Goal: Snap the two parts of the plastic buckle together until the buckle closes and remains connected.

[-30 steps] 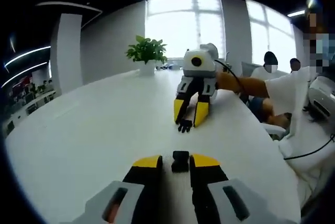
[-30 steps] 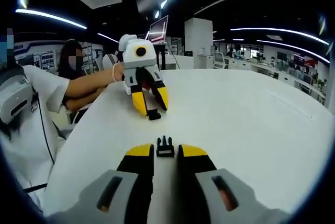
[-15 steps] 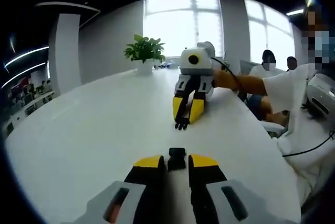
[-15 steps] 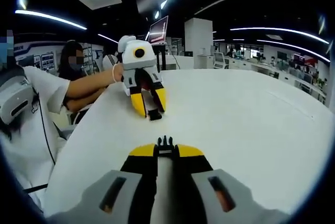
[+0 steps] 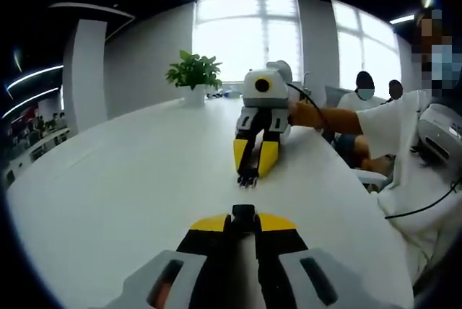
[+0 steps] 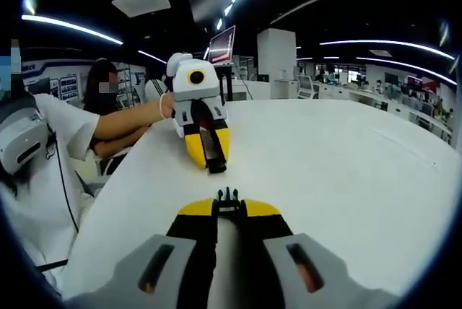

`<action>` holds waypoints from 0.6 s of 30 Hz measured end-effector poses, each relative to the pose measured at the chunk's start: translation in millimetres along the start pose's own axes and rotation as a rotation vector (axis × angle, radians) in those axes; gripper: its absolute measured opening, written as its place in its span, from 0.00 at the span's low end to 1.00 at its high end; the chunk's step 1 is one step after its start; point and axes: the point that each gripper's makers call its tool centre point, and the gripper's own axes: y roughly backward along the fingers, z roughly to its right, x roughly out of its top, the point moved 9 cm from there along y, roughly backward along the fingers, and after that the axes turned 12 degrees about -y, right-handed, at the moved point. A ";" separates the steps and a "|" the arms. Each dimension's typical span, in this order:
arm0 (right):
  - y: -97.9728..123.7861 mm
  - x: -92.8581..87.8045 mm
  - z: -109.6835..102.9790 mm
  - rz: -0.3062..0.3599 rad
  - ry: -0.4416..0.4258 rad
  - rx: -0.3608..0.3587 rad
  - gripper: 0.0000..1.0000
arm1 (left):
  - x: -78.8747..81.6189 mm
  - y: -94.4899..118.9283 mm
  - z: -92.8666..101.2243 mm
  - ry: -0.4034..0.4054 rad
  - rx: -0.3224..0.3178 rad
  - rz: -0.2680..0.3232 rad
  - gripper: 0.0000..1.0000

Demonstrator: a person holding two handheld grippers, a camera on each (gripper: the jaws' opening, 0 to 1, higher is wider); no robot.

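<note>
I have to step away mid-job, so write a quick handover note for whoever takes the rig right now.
Left hand-held gripper: shut on the socket half of the buckle.
Right hand-held gripper: shut on the pronged half, prongs pointing forward.
Both halves are held above the white table, facing each other with a gap between them.
Done: both parts gripped.
Left: line up prongs with socket, push together until it closes, check it holds.

Facing each other across the white table (image 5: pixel 108 179); potted green plant (image 5: pixel 193 74) at the far edge, seated people beside.
</note>
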 end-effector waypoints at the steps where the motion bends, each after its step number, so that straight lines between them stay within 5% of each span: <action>1: -0.4 0.2 -0.6 0.001 0.003 0.002 0.11 | 0.4 -0.5 0.1 -0.001 -0.002 -0.001 0.12; 18: -6.3 2.5 -5.8 -0.002 0.044 0.033 0.11 | 6.4 -8.7 4.2 -0.023 -0.037 0.000 0.12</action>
